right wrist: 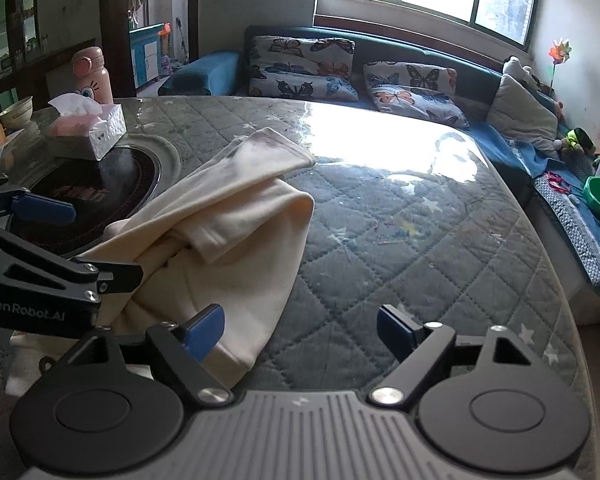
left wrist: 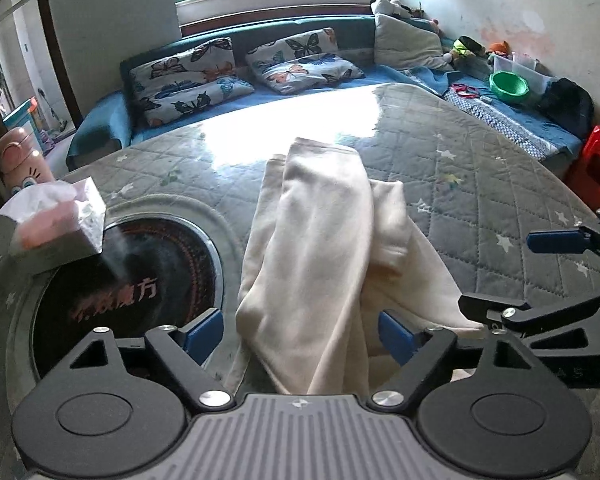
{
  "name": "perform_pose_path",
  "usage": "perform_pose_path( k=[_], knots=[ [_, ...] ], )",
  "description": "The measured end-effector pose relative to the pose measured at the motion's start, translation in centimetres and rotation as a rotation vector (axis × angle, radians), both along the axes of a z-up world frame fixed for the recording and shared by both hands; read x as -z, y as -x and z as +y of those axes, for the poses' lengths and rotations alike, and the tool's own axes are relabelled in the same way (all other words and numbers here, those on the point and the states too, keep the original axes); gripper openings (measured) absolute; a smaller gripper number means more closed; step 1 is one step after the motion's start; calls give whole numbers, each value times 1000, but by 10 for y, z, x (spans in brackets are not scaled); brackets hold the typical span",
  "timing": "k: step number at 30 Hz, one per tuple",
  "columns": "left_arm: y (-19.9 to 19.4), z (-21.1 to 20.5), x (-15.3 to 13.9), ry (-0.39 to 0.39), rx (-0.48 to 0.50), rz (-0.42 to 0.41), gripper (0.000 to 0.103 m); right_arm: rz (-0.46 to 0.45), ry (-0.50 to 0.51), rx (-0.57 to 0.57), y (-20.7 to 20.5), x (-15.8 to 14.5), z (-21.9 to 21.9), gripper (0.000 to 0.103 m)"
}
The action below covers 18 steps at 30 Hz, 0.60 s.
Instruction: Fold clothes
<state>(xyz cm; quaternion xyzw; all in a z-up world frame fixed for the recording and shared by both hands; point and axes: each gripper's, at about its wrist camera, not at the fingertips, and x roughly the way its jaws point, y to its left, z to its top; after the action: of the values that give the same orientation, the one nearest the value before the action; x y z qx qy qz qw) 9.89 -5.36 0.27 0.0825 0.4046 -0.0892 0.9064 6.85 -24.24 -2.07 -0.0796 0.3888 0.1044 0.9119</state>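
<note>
Cream garment (left wrist: 316,248) bunched, partly doubled, between spread left tool (left wrist: 302,336); right tool (right wrist: 300,330) spread beside it on quilted worktop (right wrist: 420,240). Mid-fold, probably; smoothing needed.

Cream garment (left wrist: 324,248), grey star-quilted table cover (left wrist: 480,184), butterfly-print cushions (left wrist: 188,76), blue-padded fingers (left wrist: 204,334), green bowl (left wrist: 508,86)

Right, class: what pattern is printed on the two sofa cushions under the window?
Butterflies, blue and orange on white: cushions, clearest in the right wrist view.
</note>
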Motion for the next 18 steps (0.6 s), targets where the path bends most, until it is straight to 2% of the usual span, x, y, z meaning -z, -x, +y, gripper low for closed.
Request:
perform_pose_path(
  k=[2,5,7,10,12,13,15,18],
  knots=[
    [-3,-1,3,-2,3,10,83,4,-2,-2,-3,1,0,84],
    [-8,-3,7,-7,13,23,73,10,-7,-3,-8,2,-2,81],
    [-13,-2,11,-1,25,36,53,13,-10,-7,-12,2,-2,79],
    [-18,6,11,40,32,51,36,9,-9,-10,-21,1,-2,74],
    [-18,14,9,68,24,43,29,7,-12,-16,-28,-1,-2,72],
    [-19,18,8,82,20,39,21,6,-14,-19,-32,-1,-2,72],
    [-19,27,6,101,7,38,15,4,-15,-29,-39,-3,-1,71],
    [-15,40,2,129,-13,31,15,-3,0,-81,-47,-4,12,71]
  ],
)
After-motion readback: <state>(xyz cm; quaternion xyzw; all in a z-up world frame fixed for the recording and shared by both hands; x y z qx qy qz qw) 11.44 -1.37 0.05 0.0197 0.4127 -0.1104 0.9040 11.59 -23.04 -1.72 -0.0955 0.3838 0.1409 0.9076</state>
